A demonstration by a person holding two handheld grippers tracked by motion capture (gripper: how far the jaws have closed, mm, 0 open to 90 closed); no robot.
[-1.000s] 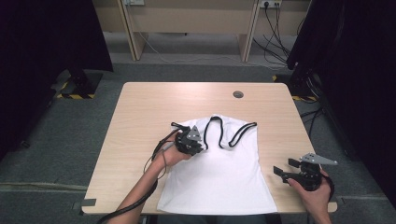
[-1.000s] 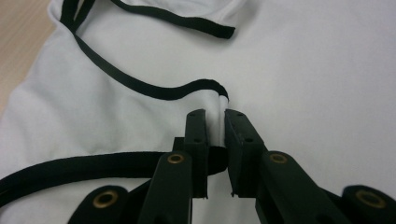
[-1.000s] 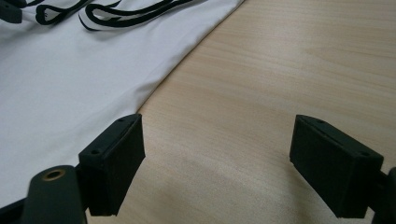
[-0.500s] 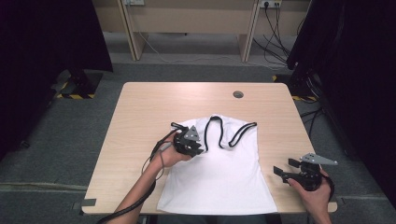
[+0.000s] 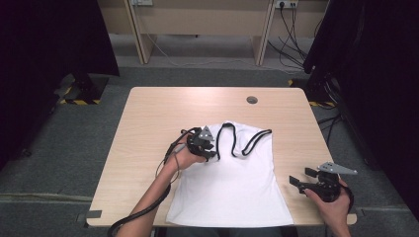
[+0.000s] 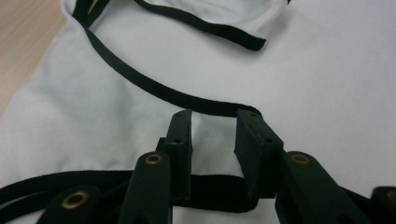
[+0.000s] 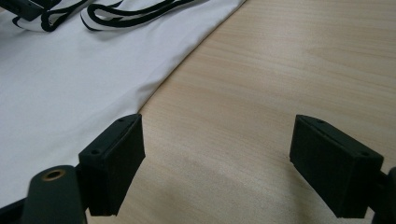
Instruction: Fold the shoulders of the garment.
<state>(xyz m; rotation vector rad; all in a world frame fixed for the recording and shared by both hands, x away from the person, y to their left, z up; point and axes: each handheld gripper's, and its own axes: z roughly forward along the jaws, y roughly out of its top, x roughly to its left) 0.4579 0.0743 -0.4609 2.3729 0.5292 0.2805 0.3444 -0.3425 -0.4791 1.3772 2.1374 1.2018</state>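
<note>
White tank top with black trim is seen from the high view spread flat on the table, its hem at the near edge and its straps toward the far side, so the long axis runs away from the person. The left gripper is placed right over the garment's left armhole, while the right gripper is held over bare wood just beside the right hem side, apart from the cloth. The left hand is therefore judged the nearer one for any work on the straps.

From the left gripper view, the jaws are seen parted narrowly and have just been opening; a black trim band curves across just beyond the tips, and white fabric lies in the gap, with no pad seen pressing on it.

From the right gripper view, the jaws are spread wide with nothing between them except tabletop; the garment's side edge is found to the left of the left jaw.
</note>
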